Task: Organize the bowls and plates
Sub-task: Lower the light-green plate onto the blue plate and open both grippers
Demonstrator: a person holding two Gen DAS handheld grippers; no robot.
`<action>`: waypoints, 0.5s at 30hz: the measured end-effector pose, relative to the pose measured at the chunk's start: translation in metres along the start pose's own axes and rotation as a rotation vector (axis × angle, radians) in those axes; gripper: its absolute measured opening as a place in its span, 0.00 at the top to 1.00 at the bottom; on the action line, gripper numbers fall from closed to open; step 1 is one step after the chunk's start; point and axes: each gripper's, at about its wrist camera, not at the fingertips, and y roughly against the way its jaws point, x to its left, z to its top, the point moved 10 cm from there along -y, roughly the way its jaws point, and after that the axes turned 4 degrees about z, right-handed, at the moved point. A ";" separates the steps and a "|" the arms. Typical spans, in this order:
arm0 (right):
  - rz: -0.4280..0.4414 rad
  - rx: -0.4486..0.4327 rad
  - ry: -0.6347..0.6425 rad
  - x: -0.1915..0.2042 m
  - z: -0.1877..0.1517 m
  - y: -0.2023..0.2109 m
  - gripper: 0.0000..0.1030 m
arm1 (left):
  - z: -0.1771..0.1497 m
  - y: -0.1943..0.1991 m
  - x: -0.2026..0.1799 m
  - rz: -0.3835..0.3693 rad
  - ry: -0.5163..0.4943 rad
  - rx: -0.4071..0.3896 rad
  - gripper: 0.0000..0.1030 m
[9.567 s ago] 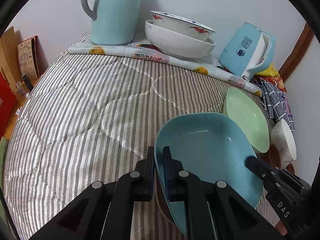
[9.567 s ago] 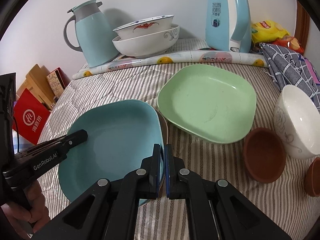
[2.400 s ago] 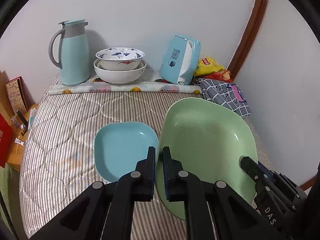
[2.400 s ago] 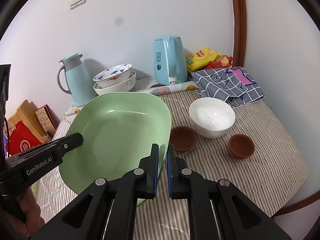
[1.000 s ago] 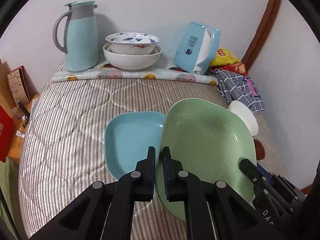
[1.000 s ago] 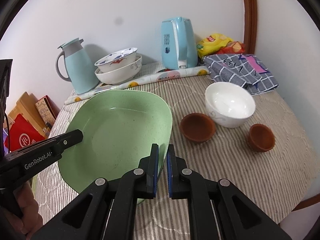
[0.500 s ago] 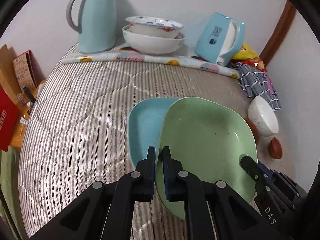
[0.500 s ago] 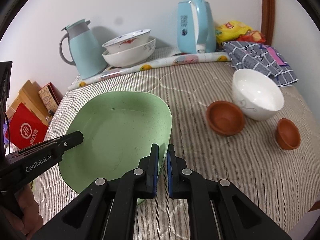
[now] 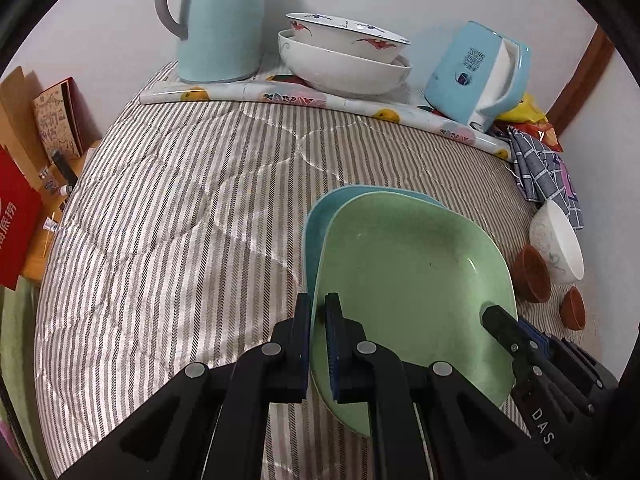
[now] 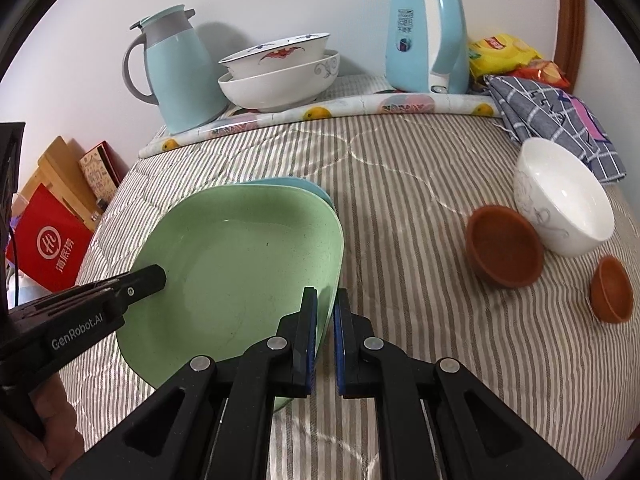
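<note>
I have the green plate pinched at two places on its rim: my left tongs are clamped narrow on the near left edge, my right tongs clamped narrow on the near right edge. A second ago the plate hung beside the blue plate, overlapping only its right side; now it sits over it, so only a thin blue crescent shows just beyond and to the left of the left tongs, and a sliver past the far rim in the right wrist view. Whether the two plates touch I cannot tell. Both views have come lower and closer to the striped desk than a second ago, and the far things look larger.

The white bowl and the two brown bowls, the larger and the smaller, lie well to the right of my right tongs, the larger brown one touching the white bowl. They stand where they did before. Far ahead of both tongs the stacked patterned bowls sit between the thermos jug and the kettle, unchanged.
</note>
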 end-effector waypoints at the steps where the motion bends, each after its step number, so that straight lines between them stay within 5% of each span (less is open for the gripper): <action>1: 0.001 0.001 0.005 0.000 0.003 -0.002 0.93 | 0.001 -0.001 0.001 0.000 0.002 -0.001 0.92; 15: -0.007 -0.007 0.099 0.001 0.030 -0.024 0.93 | 0.018 -0.014 0.000 0.026 -0.018 -0.018 0.93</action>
